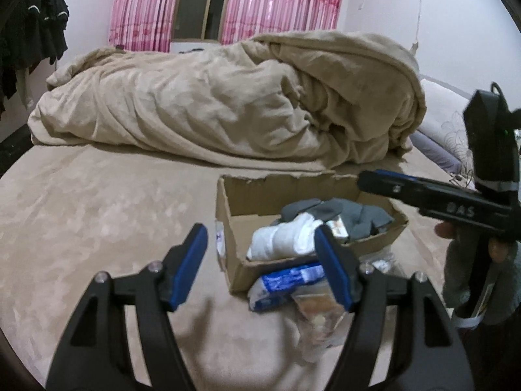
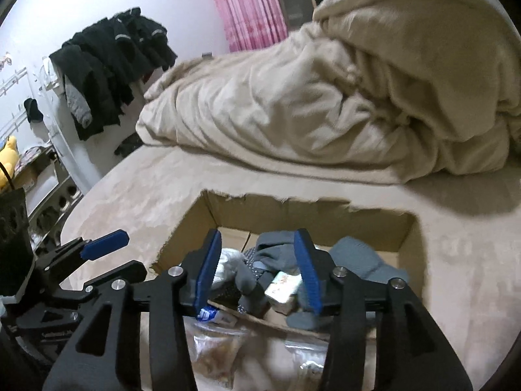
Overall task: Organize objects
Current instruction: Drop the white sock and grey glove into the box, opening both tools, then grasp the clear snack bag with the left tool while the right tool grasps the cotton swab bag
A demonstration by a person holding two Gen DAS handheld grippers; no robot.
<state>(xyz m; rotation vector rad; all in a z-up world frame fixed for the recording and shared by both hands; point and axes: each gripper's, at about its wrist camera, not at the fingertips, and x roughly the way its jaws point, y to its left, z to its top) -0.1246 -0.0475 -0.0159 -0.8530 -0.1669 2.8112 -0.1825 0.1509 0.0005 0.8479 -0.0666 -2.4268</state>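
An open cardboard box [image 1: 234, 224] [image 2: 403, 238] sits on the bed. It holds grey socks [image 1: 358, 218] [image 2: 270, 251], a white rolled cloth [image 1: 286, 238] and a small printed carton [image 2: 281, 288]. A blue-and-white packet [image 1: 286, 280] and a clear snack bag [image 1: 320, 306] [image 2: 211, 348] lie in front of the box. My left gripper [image 1: 263, 267] is open and empty, just before the box's near wall. My right gripper [image 2: 257, 270] is open and empty above the box; it also shows in the left wrist view [image 1: 368, 181], over the box's right side.
A crumpled beige duvet [image 1: 228, 104] [image 2: 325, 91] lies behind the box. The beige bed sheet [image 1: 97, 211] spreads to the left. Dark clothes [image 2: 110, 65] hang at the left wall. A pillow [image 1: 446, 123] lies at the right.
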